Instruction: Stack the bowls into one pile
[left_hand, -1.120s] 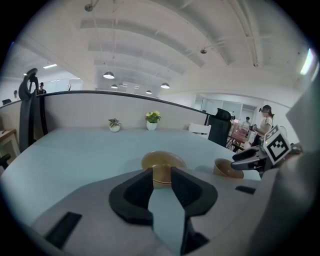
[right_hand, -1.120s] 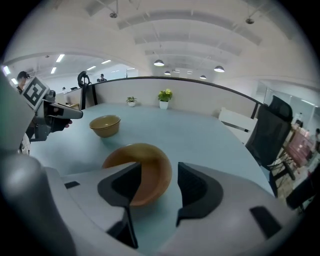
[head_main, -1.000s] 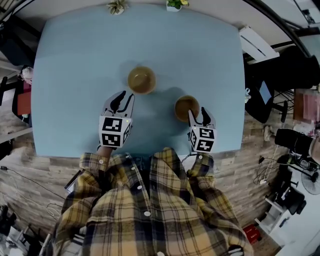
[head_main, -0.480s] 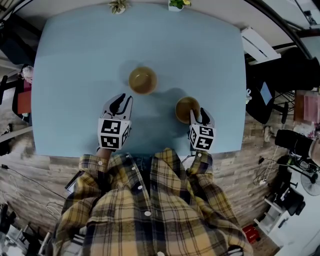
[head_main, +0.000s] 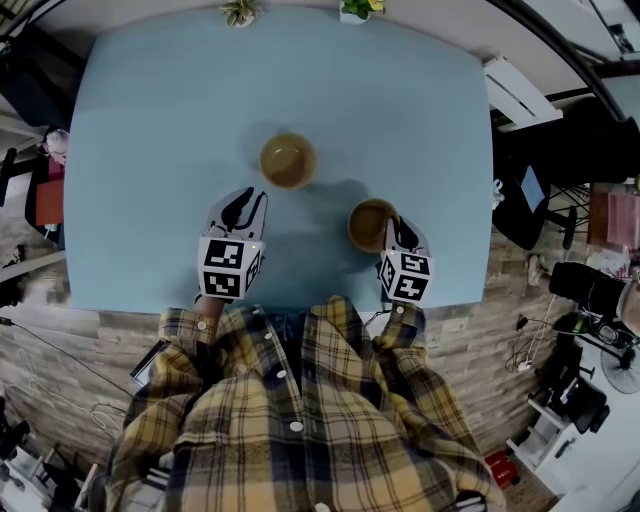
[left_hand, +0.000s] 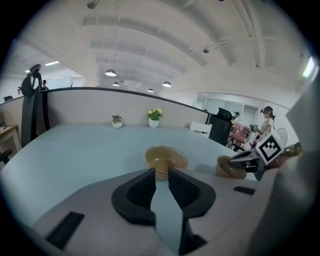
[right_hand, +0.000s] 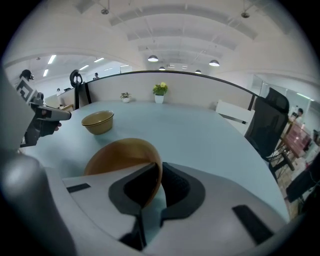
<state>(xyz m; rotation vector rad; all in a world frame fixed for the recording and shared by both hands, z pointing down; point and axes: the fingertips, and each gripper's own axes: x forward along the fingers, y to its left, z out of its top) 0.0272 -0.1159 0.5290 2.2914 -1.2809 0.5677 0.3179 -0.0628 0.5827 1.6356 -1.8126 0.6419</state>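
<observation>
Two tan bowls sit on the light blue table (head_main: 150, 120). The far bowl (head_main: 287, 160) (left_hand: 166, 160) (right_hand: 98, 121) stands upright near the middle. My right gripper (head_main: 397, 228) (right_hand: 160, 167) has just been closing and is now shut on the near rim of the nearer bowl (head_main: 368, 224) (right_hand: 117, 155) (left_hand: 230, 167), which tips slightly. My left gripper (head_main: 243, 195) (left_hand: 161, 172) hovers short of the far bowl. Its jaws have just been closing to a narrow gap with nothing between them.
Two small potted plants (head_main: 238, 13) (head_main: 355, 9) stand at the table's far edge. A dark office chair (right_hand: 267, 125) and clutter lie off the table's right side. The person's plaid shirt (head_main: 290, 400) fills the near side.
The right jaws closed onto the nearer bowl's rim, and that bowl shifted slightly and tipped. The left gripper stayed where it was.
</observation>
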